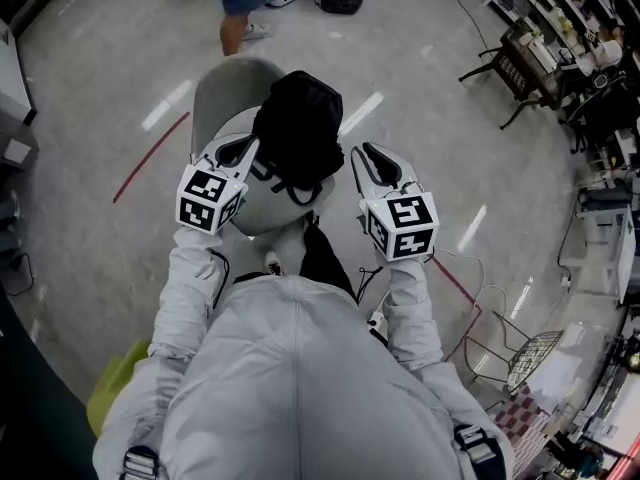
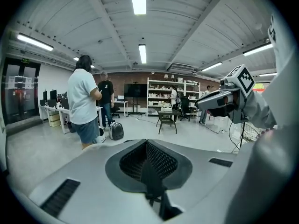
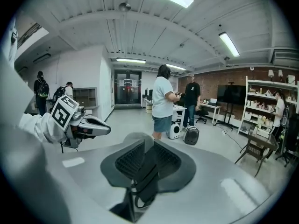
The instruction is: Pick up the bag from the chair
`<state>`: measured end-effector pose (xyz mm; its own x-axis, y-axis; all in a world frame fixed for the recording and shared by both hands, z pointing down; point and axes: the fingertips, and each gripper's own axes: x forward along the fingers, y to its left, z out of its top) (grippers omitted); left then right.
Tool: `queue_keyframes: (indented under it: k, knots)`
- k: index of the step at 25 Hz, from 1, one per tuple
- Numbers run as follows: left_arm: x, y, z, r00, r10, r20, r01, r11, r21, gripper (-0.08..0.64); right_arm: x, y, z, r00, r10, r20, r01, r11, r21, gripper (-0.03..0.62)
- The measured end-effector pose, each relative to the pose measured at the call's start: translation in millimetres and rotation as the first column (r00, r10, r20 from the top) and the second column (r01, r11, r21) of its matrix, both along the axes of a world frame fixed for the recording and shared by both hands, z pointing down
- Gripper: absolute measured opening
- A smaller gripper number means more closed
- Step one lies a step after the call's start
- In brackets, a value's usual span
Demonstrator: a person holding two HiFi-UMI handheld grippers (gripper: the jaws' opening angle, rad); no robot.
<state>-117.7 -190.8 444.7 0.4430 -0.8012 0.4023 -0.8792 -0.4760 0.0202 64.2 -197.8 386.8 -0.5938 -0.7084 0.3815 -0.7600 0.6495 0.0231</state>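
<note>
Left gripper [image 1: 243,153] and right gripper [image 1: 368,160] are flanking the bag [image 1: 297,128] on the chair [image 1: 215,93].
Both grippers' fingers are clenching its black straps [image 3: 145,181]; open floor [image 1: 100,88] is ringing the chair.

No words or numbers can be read. The cube [image 1: 208,199] on the left gripper [image 1: 250,151] and the cube [image 1: 400,226] on the right gripper [image 1: 362,156] show only black and white squares.
</note>
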Motion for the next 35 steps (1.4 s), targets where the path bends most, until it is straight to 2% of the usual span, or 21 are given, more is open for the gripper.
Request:
queue_keyframes:
  k: [4,8,14,19,23,27,31,35]
  knots:
    - [-9.6,-37.1,23.1,1.0,-0.026,0.0,0.026,0.999,-0.046,0.011,-9.7,-44.7,23.4,1.0,-0.026,-0.004,0.026,0.998,-0.049,0.082]
    - [-20.0,-75.5,47.2,0.999,-0.052,0.01,0.053,0.993,-0.109,0.046,-19.2,-92.7,48.5,0.998,-0.066,-0.025,0.063,0.992,-0.11,0.109]
    - [-26.5,-127.2,105.1,0.998,-0.058,0.031,0.063,0.968,-0.242,0.104,-21.0,-152.4,102.6,0.994,-0.098,-0.042,0.086,0.969,-0.231,0.146]
    - [-27.3,-160.9,154.4,0.998,-0.054,0.019,0.058,0.942,-0.331,0.152,-23.7,-188.1,154.6,0.992,-0.122,-0.02,0.107,0.929,-0.354,0.187]
    - [-27.6,-180.9,194.5,0.999,-0.039,0.015,0.041,0.922,-0.385,0.163,-24.4,-206.3,194.3,0.99,-0.136,-0.047,0.104,0.902,-0.418,0.198]
    - [-25.8,-193.2,236.9,1.0,-0.027,-0.001,0.023,0.894,-0.447,0.181,-20.9,-214.5,231.8,0.987,-0.147,-0.061,0.098,0.863,-0.496,0.207]
    - [-29.7,-203.0,268.6,1.0,-0.018,0.001,0.016,0.866,-0.499,0.19,-19.7,-222.0,257.4,0.989,-0.14,-0.049,0.091,0.831,-0.549,0.207]
    - [-29.3,-210.5,288.1,1.0,-0.018,-0.021,0.005,0.85,-0.528,0.207,-23.1,-223.9,278.9,0.986,-0.164,-0.041,0.109,0.801,-0.589,0.218]
